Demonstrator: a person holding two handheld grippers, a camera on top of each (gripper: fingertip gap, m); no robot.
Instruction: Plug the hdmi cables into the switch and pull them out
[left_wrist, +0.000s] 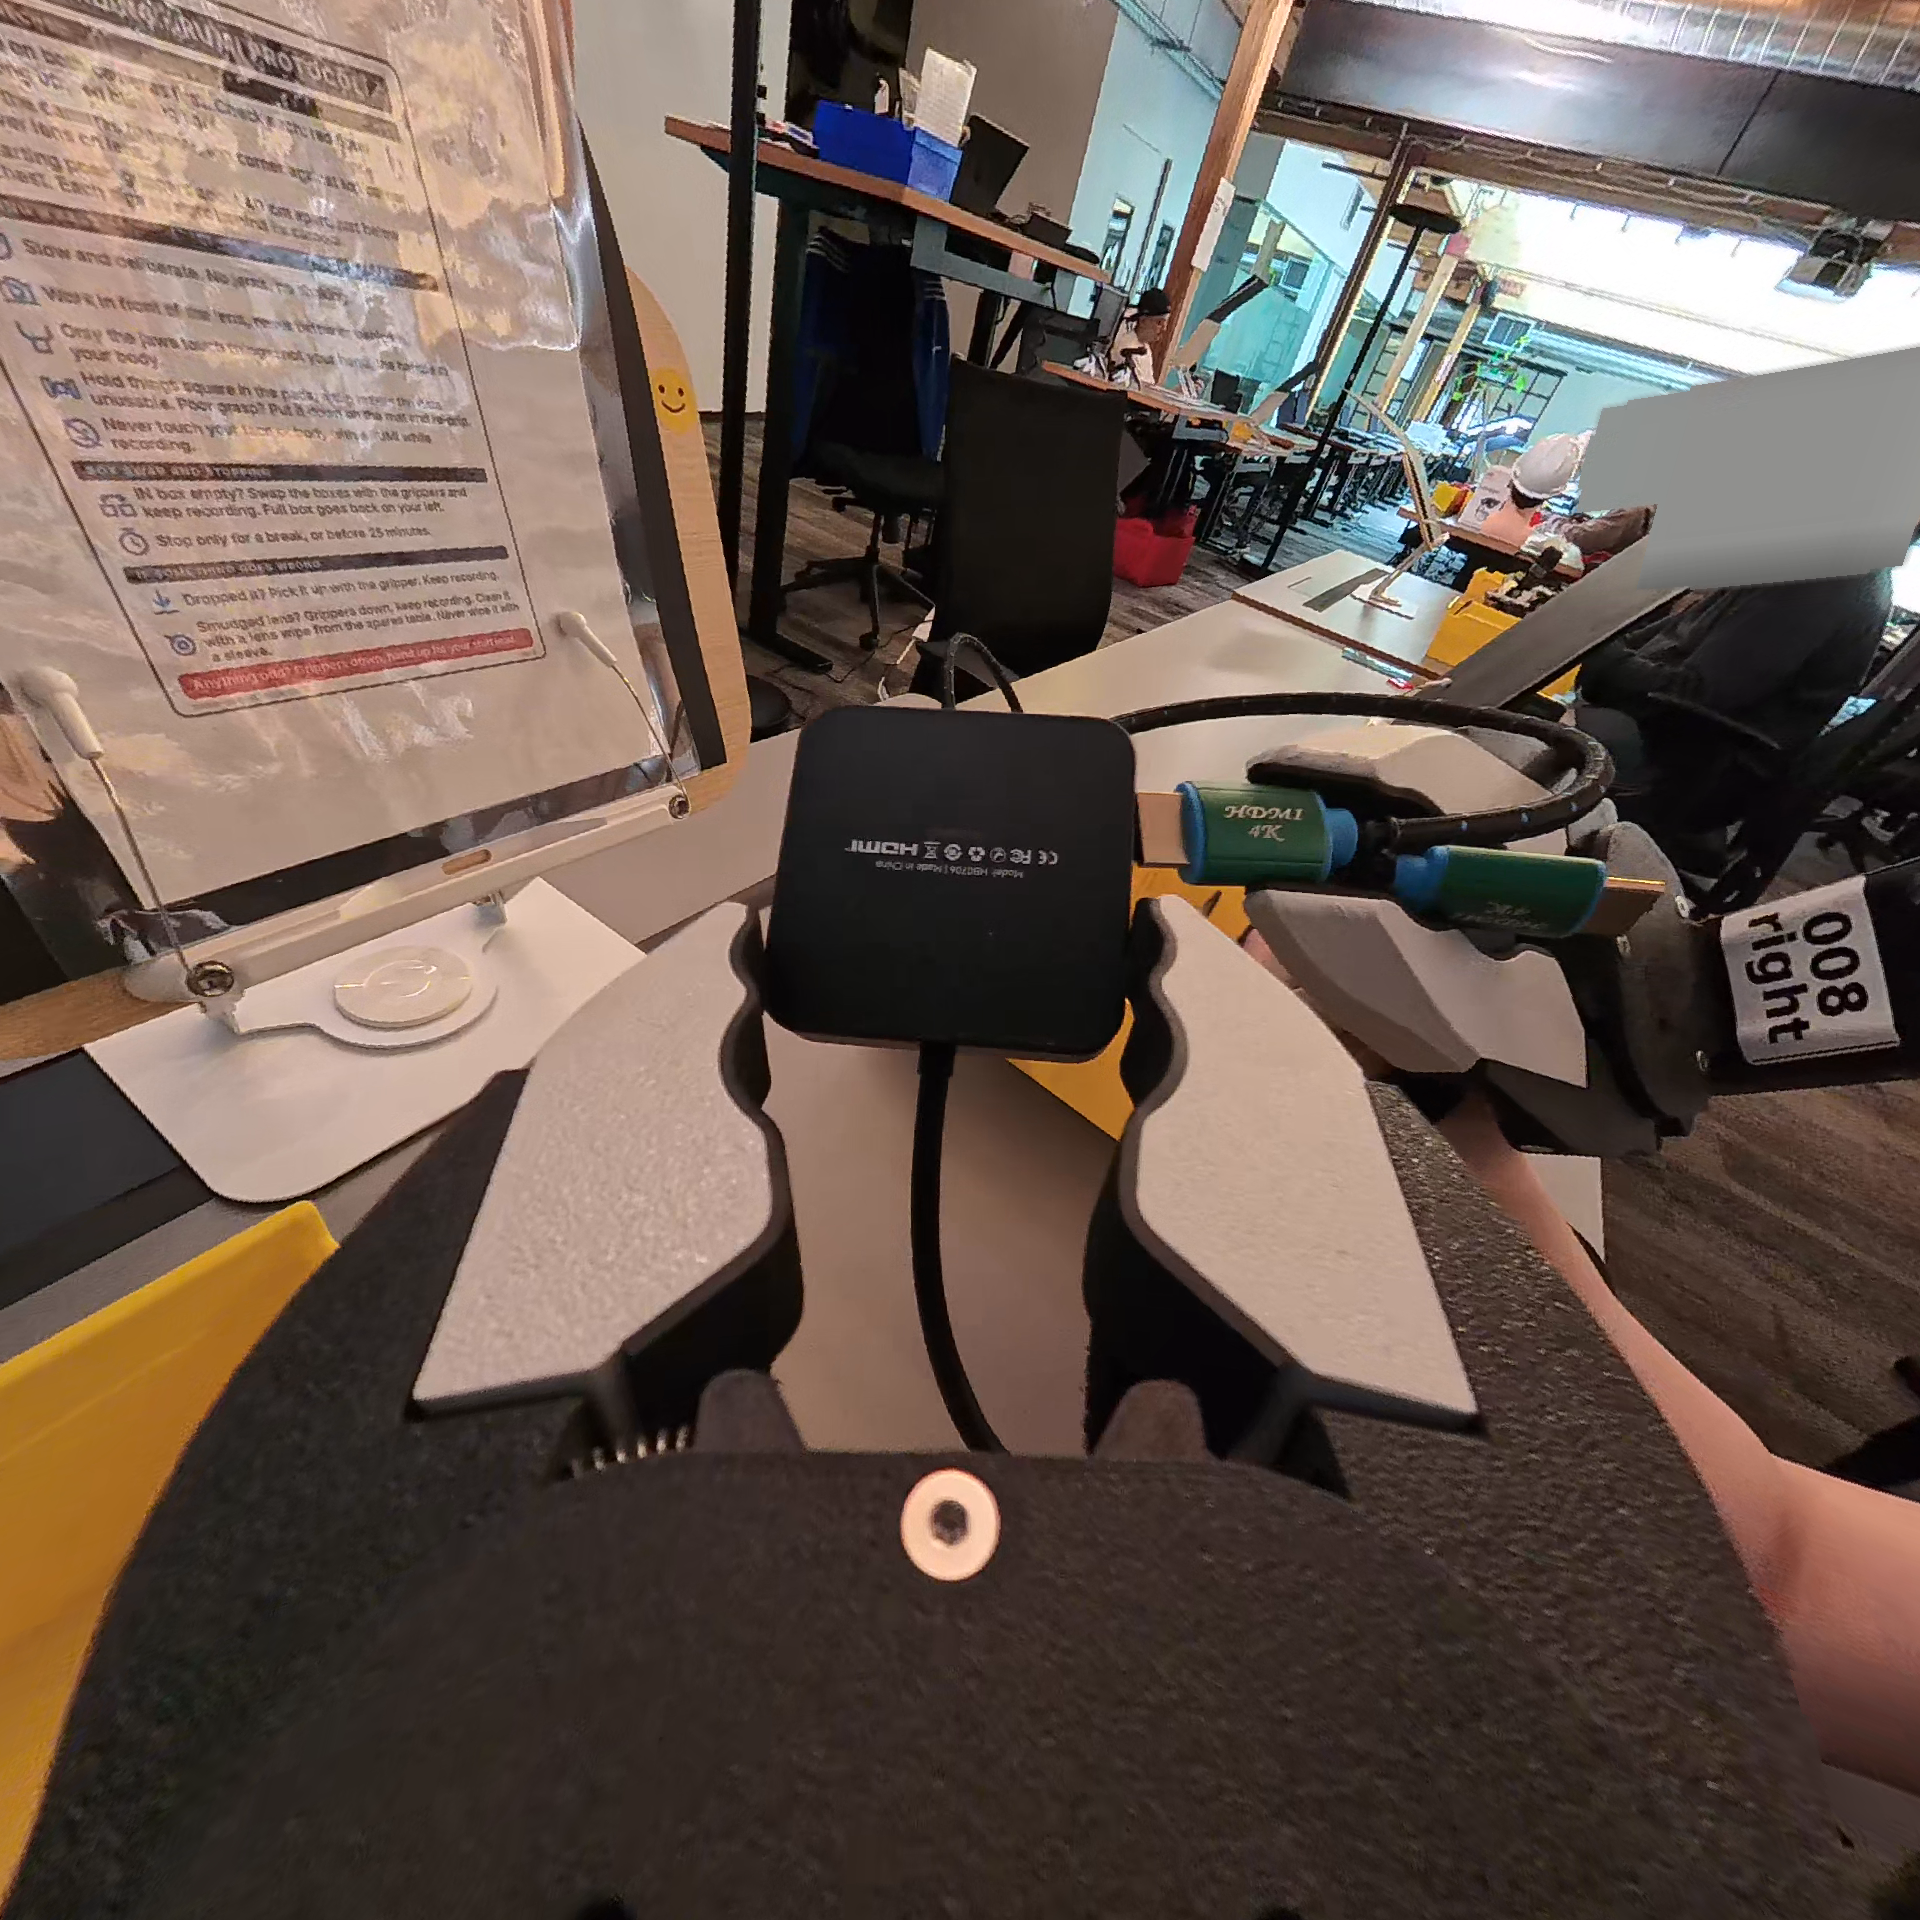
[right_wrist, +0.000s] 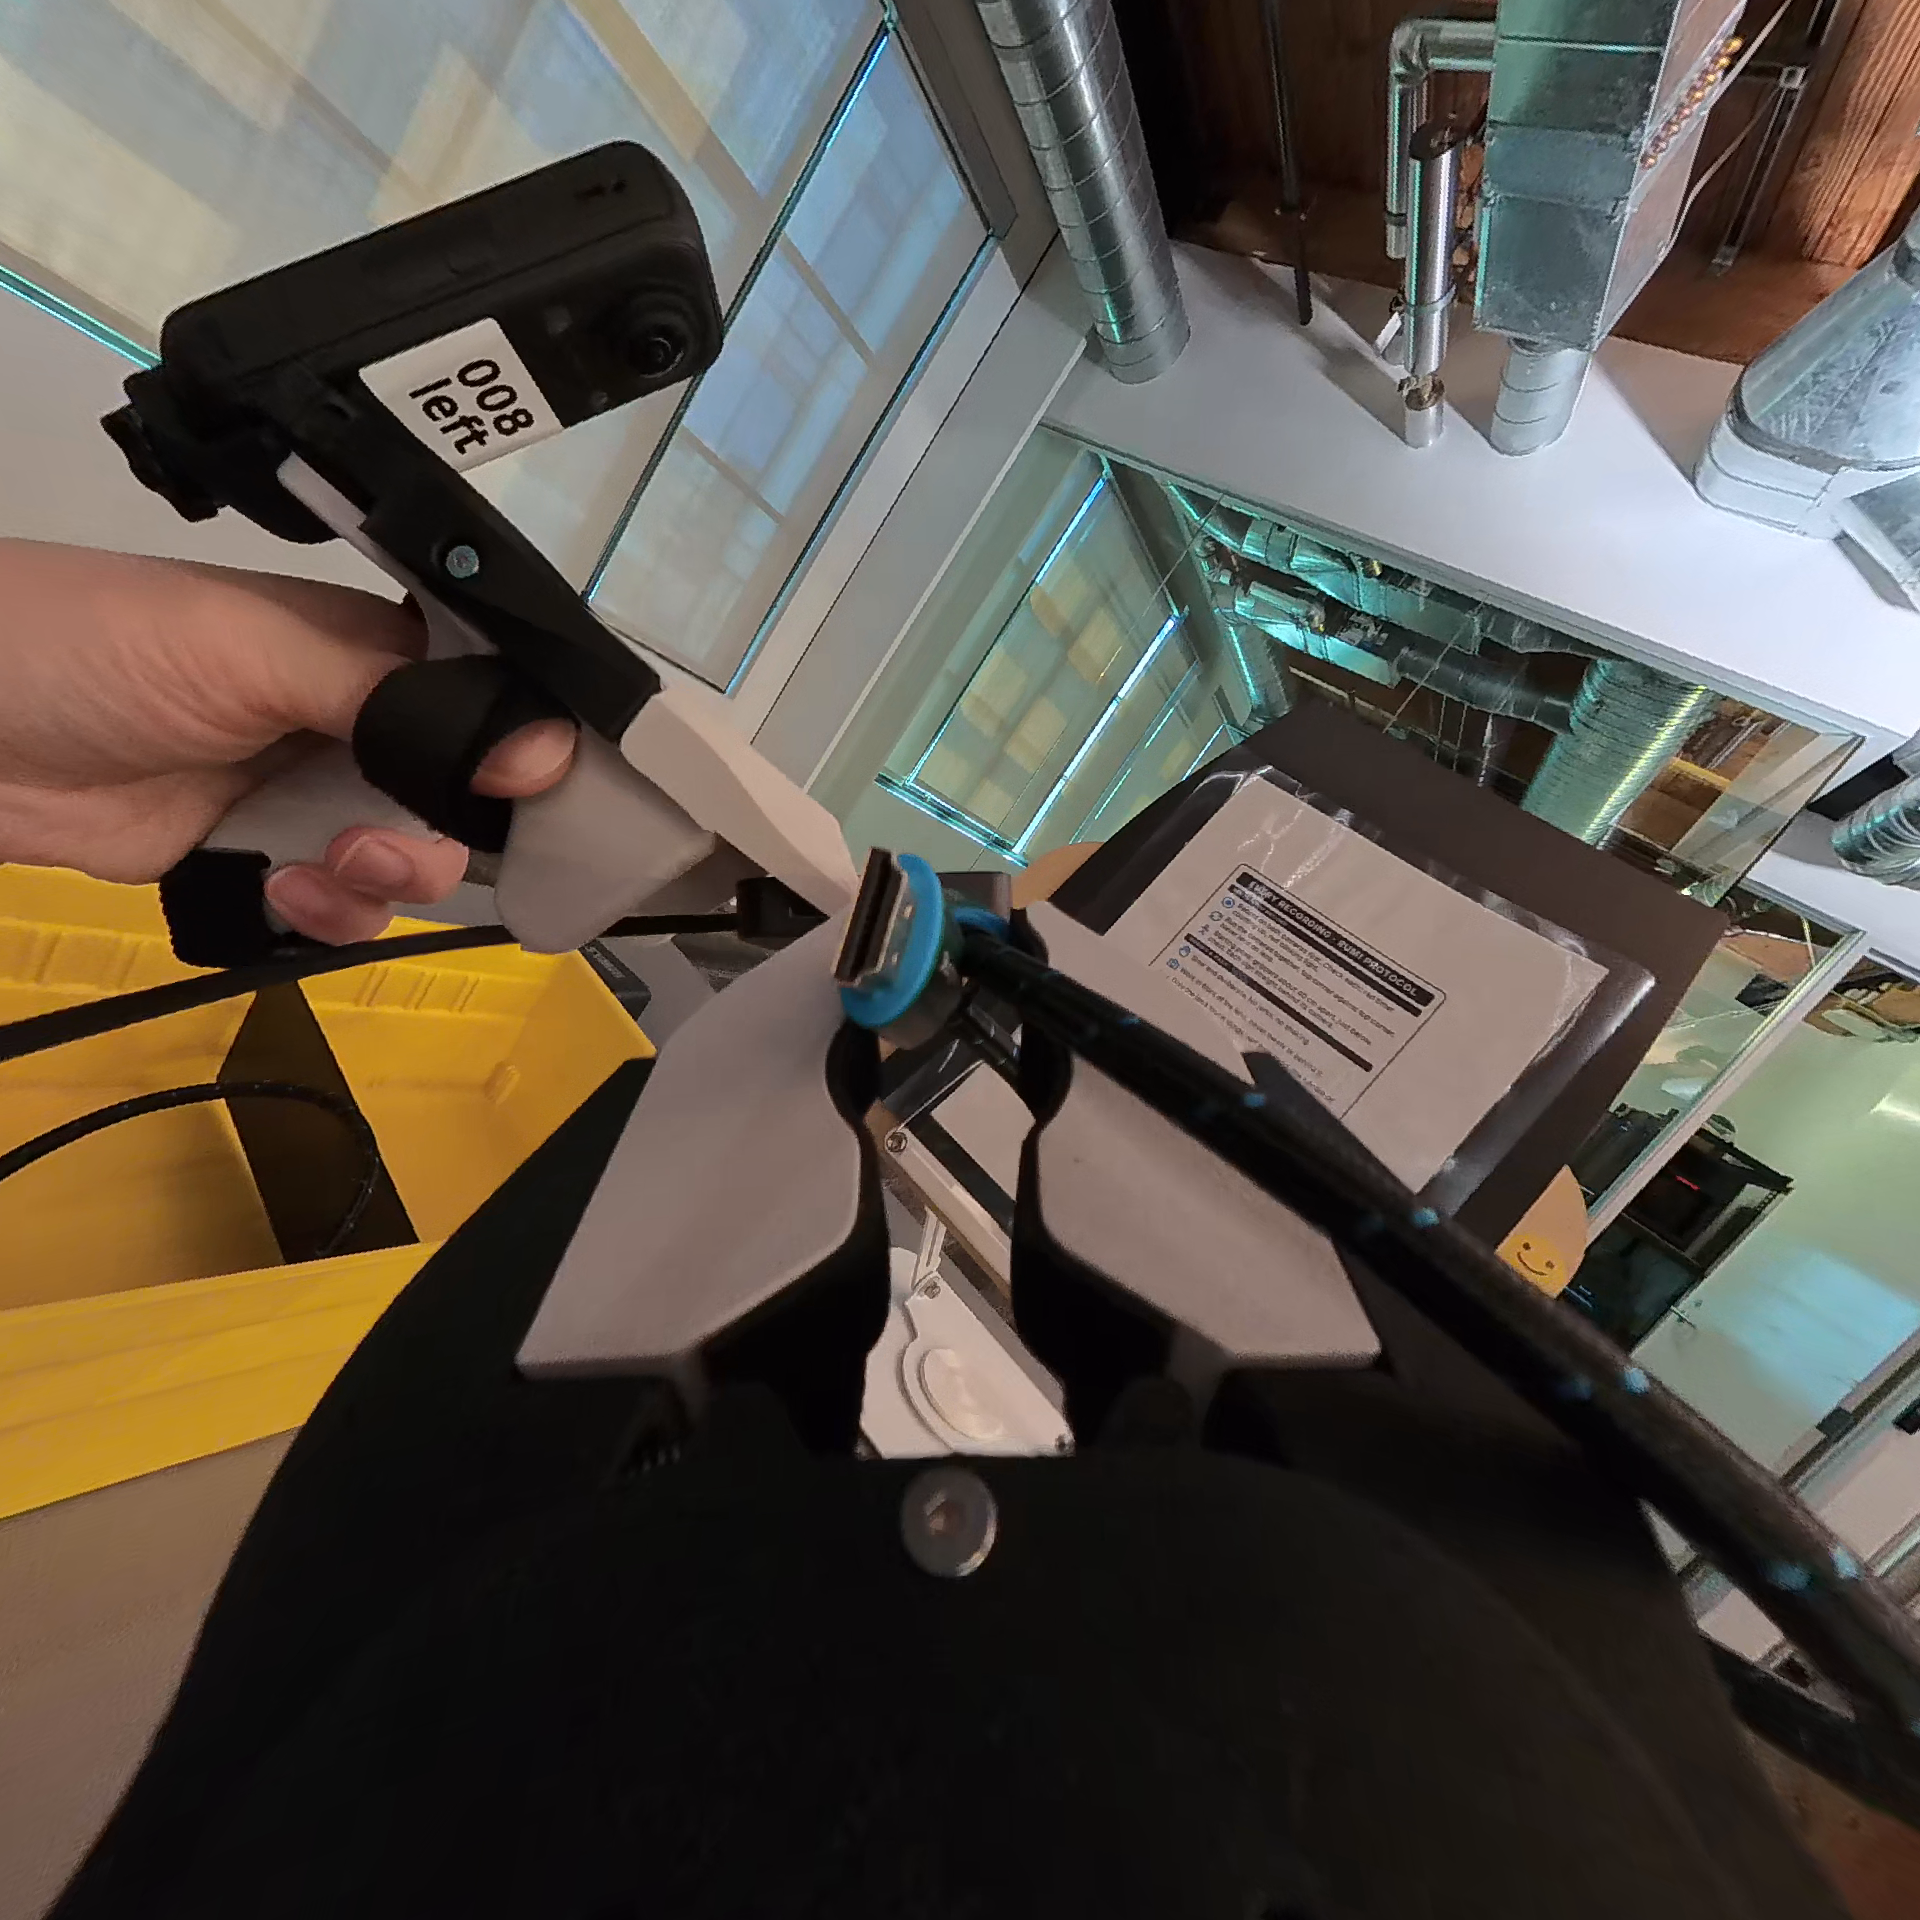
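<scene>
My left gripper (left_wrist: 945, 925) is shut on the black square HDMI switch (left_wrist: 951, 831) and holds it flat above the table. The switch's own black lead (left_wrist: 930, 1226) runs back between my fingers. My right gripper (left_wrist: 1257, 840) comes in from the right, shut on a green and blue HDMI plug (left_wrist: 1252, 831). The plug's gold tip meets the switch's right side; how deep it sits I cannot tell. The braided cable (left_wrist: 1455, 727) loops round, and its second plug (left_wrist: 1507, 894) points away from the switch. In the right wrist view my right gripper (right_wrist: 930, 945) holds that cable, with the second plug (right_wrist: 883, 935) facing the camera.
A laminated sheet on a white stand (left_wrist: 312, 416) stands close on the left. A yellow bin (right_wrist: 260, 1195) with a black cable in it sits below the left gripper. The white table (left_wrist: 1195, 675) runs behind, and desks and chairs stand farther back.
</scene>
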